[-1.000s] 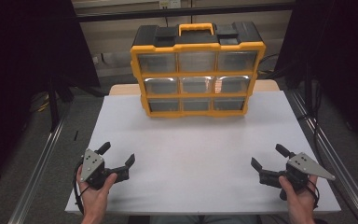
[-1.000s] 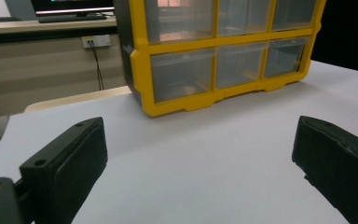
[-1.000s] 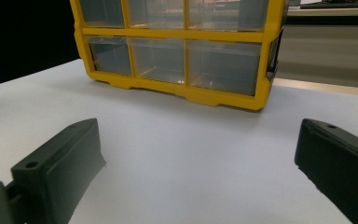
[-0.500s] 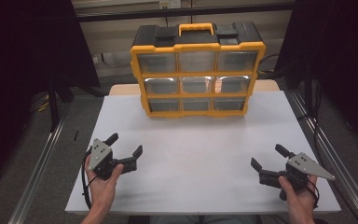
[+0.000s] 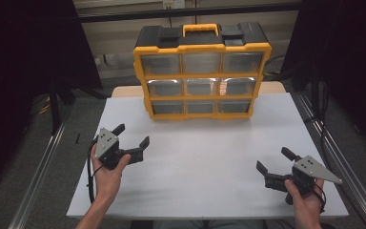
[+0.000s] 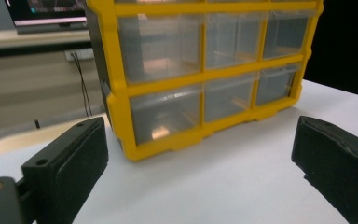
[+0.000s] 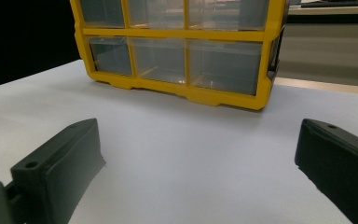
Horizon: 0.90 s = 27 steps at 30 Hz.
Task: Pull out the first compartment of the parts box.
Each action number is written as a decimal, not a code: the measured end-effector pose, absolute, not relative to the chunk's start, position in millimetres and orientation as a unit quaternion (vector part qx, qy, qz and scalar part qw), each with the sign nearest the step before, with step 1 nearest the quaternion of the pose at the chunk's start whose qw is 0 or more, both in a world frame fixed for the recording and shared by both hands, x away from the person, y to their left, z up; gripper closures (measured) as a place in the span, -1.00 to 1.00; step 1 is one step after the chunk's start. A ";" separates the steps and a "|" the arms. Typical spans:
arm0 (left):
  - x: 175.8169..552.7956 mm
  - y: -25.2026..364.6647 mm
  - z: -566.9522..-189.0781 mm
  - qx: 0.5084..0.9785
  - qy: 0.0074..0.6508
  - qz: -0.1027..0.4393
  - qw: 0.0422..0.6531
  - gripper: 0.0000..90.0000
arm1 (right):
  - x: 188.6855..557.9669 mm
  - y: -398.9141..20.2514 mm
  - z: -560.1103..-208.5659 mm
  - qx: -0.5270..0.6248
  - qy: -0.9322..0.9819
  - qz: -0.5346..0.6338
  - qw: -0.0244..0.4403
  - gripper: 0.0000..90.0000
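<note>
Right gripper (image 5: 275, 168) sits near the front right edge of the white table (image 5: 209, 167) with jaws spread wide and empty, left gripper (image 5: 132, 140) a bit farther in, also wide open and empty, and the yellow drawer organizer (image 5: 202, 71) stands upright at the far middle.

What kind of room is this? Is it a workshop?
Probably a lab or test workshop, not a home. A yellow drawer organizer stands on a plain white table, metal rails run along its sides, dark curtains hang around it, and a person holds a hand-held gripper in each hand.
</note>
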<state>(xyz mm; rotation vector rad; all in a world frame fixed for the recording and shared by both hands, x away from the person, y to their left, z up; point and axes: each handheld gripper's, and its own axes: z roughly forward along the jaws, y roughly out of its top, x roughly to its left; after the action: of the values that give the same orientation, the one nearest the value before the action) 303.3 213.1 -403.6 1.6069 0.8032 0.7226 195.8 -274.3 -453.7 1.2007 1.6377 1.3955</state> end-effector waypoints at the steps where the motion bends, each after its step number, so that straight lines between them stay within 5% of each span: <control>1: 303.3 213.1 -403.6 0.684 0.342 0.307 0.567 -0.91 | 195.8 -274.3 -453.7 0.460 0.627 0.534 0.332 -0.99; 19: 335.1 192.6 -376.1 0.718 0.257 0.315 0.565 -0.96 | 195.7 -275.7 -454.0 0.464 0.624 0.539 0.324 -1.00; 27: 345.6 180.4 -359.3 0.728 0.210 0.364 0.542 -0.97 | 196.1 -275.2 -454.1 0.460 0.626 0.540 0.322 -1.00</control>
<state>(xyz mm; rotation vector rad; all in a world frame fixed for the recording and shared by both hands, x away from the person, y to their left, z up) 345.6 180.4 -359.3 1.7281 0.4986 0.8640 196.1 -275.2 -454.1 1.2075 1.6446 1.4189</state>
